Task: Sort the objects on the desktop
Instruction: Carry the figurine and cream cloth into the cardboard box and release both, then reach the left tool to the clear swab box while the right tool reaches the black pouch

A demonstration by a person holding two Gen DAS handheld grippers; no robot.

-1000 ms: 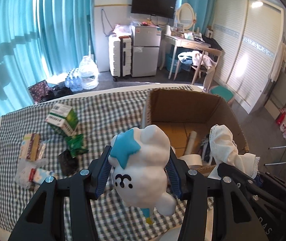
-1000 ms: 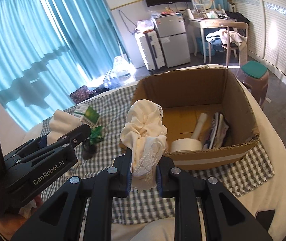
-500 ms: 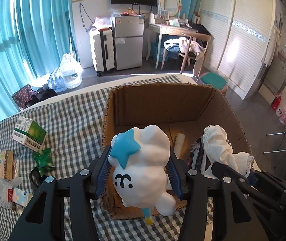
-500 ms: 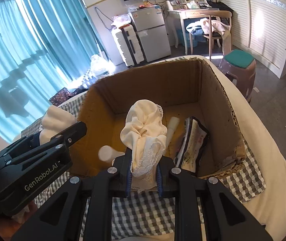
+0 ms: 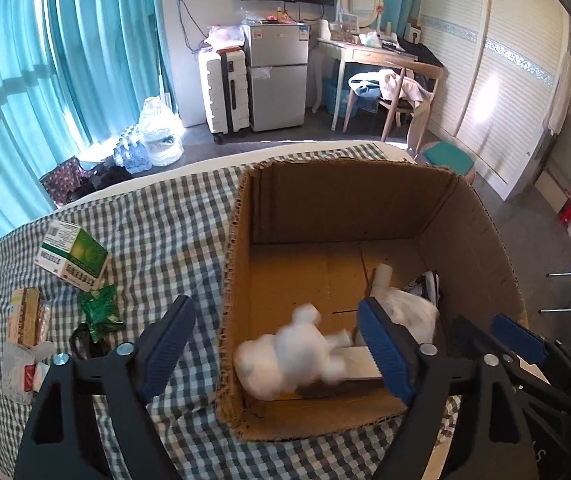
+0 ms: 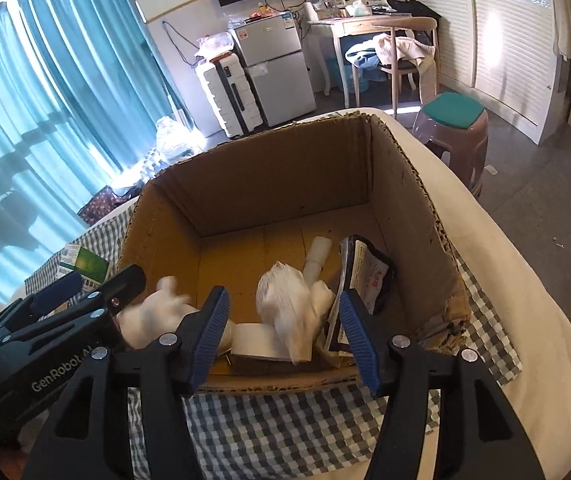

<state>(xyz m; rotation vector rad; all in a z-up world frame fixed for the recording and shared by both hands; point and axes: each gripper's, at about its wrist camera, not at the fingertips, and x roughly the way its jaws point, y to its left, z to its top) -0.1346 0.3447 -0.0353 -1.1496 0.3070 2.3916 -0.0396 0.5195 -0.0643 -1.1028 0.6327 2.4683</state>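
Both grippers hang over the open cardboard box (image 5: 365, 216) on the checked cloth. My left gripper (image 5: 279, 346) has its jaws opening wide. The white plush toy (image 5: 289, 360) is a blur below them, dropping into the box clear of both pads. My right gripper (image 6: 284, 320) is opening too. The cream lace cloth (image 6: 289, 308) falls loose between its pads, touching neither. In the right wrist view the plush toy (image 6: 157, 316) shows beside the left gripper (image 6: 85, 292). In the left wrist view the right gripper (image 5: 517, 344) sits at the right.
Inside the box (image 6: 277, 192) lie a tape roll (image 6: 253, 340), a white tube (image 6: 317, 256) and a dark packet (image 6: 369, 276). Left of it on the cloth are a green carton (image 5: 73, 256), a green sachet (image 5: 99, 312), a black item (image 5: 85, 340) and snack packs (image 5: 25, 316).
Both grippers moved over the box and then opened. The plush toy left the left jaws and the lace cloth left the right jaws; both are falling into the box.
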